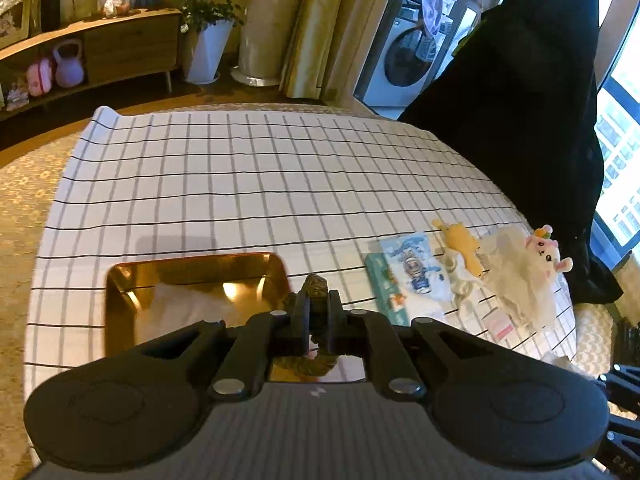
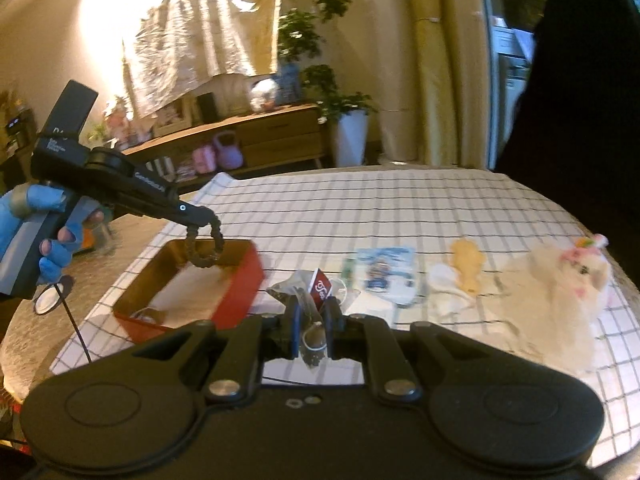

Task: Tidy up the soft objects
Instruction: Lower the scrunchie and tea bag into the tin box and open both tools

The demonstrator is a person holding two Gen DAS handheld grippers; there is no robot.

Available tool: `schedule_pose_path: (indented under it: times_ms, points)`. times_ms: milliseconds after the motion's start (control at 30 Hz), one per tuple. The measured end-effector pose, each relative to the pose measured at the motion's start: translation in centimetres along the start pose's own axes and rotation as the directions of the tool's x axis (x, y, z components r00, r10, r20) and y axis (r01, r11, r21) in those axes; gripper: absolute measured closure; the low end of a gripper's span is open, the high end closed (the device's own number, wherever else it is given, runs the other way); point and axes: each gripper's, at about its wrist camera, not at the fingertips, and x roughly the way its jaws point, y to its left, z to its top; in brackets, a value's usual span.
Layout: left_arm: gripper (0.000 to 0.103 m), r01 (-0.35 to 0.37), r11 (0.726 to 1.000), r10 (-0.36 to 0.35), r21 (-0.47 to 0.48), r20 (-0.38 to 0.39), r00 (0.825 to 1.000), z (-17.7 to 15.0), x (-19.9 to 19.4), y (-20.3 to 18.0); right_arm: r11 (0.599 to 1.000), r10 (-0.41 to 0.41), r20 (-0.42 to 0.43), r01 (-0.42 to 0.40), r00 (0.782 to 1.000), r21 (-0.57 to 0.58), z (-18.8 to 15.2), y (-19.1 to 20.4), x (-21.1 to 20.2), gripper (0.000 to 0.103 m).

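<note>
My left gripper (image 1: 318,312) is shut on a dark braided hair tie (image 1: 316,292) and holds it over the right edge of a red tray with a gold inside (image 1: 120,280). In the right wrist view the left gripper (image 2: 202,220) hangs the hair tie loop (image 2: 204,248) above the tray (image 2: 240,284). My right gripper (image 2: 312,320) is shut on a clear packet with a red tag (image 2: 308,286), just right of the tray. A white fluffy plush (image 2: 560,288), a yellow plush (image 2: 468,264) and a blue printed packet (image 2: 384,272) lie on the checked cloth.
The checked cloth (image 1: 240,168) covers a round table. A black chair back (image 1: 520,120) stands at the far right. A white cloth item (image 2: 444,280) lies beside the yellow plush. A wooden sideboard (image 1: 100,48) and a potted plant (image 1: 208,40) stand behind.
</note>
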Motion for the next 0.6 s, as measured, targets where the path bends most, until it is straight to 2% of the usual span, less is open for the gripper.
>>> schedule_pose_path:
  times_ms: [300,600]
  points:
    - [0.095,-0.049,0.999,0.049,0.016,-0.001,0.999,-0.7,-1.8,3.9,0.995,0.065,-0.025,-0.067,0.998,-0.074,1.9,5.4,3.5,0.093]
    - [0.095,-0.111,0.989,0.117,0.100,-0.056,0.992,-1.8,-0.8,6.7,0.987,0.097,-0.103,-0.109,0.990,-0.120,2.9,9.1,8.6,0.093]
